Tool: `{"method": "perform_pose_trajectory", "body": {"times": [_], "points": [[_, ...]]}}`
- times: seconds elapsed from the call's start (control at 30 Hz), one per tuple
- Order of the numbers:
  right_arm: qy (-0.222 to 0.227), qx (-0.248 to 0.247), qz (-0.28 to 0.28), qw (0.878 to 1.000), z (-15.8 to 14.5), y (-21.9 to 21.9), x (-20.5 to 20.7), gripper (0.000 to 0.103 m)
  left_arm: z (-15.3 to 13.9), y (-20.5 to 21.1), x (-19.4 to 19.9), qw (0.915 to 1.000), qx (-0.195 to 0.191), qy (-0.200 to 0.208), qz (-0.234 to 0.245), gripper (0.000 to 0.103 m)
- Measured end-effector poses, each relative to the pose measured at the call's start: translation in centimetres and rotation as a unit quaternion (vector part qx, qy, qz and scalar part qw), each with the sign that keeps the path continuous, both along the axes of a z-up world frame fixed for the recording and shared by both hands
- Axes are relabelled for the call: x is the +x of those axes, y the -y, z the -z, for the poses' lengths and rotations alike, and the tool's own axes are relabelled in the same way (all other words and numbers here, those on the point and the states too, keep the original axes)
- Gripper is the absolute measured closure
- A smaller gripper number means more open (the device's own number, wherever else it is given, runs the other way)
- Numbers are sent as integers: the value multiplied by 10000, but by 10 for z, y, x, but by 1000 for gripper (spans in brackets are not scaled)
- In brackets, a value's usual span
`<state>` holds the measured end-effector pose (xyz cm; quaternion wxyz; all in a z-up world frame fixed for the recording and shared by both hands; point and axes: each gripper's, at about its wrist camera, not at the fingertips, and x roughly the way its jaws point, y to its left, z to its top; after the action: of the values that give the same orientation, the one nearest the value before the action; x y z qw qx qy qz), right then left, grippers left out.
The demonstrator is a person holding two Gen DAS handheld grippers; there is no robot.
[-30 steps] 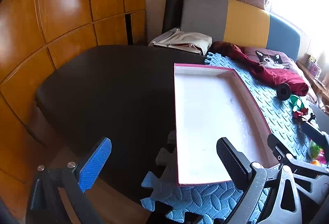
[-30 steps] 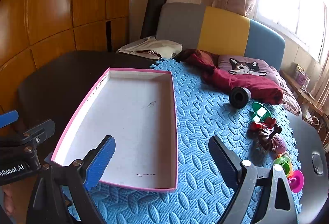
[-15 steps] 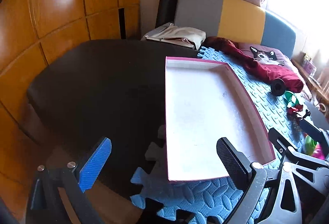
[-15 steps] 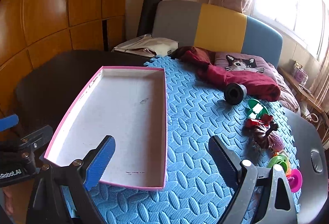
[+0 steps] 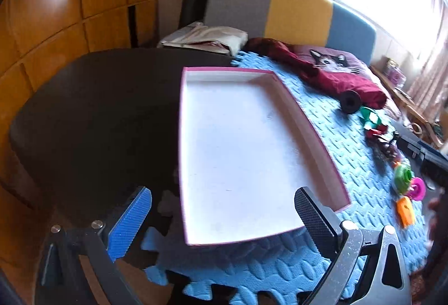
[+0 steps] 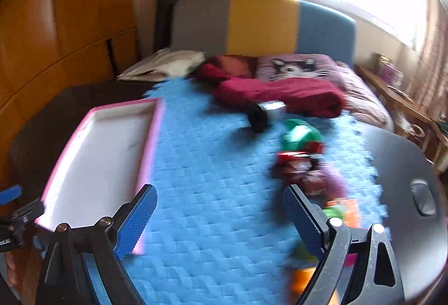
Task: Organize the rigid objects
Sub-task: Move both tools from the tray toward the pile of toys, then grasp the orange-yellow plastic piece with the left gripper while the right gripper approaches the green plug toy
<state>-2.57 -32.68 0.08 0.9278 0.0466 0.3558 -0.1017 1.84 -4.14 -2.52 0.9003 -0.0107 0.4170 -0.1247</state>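
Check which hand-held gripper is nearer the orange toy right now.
Right. The right hand-held gripper hangs open above the blue mat, with the orange toy just beneath its right finger. The left hand-held gripper is open over the near end of the pink tray, well left of the toy.

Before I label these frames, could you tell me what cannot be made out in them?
- Toys, right wrist view: motion blur smears them, so shapes are unclear.
- Orange toy, right wrist view: partly behind the right gripper.
- Mat near edge, left wrist view: cut off by the left gripper.
- Windowsill items: too small.
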Motion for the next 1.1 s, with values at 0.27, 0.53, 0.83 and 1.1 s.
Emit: {"method": "perform_pose_trajectory", "body": {"times": [0.27,0.53,0.83,1.1], "points": [[151,518,1344,9895,-12,119,-35,10,-8,45,3,9961,86,97,868,5],[111,1043,1666,9804,-5,158,-74,10,-8,131,11,9723,192,137,2326,14],[121,1023,1490,9835,-22,152,-125,10,8,238,-18,9207,-8,-177,3898,20],[112,1145,1842,9761,-14,171,-144,10,27,304,-55,8996,-75,-732,4305,18]]}}
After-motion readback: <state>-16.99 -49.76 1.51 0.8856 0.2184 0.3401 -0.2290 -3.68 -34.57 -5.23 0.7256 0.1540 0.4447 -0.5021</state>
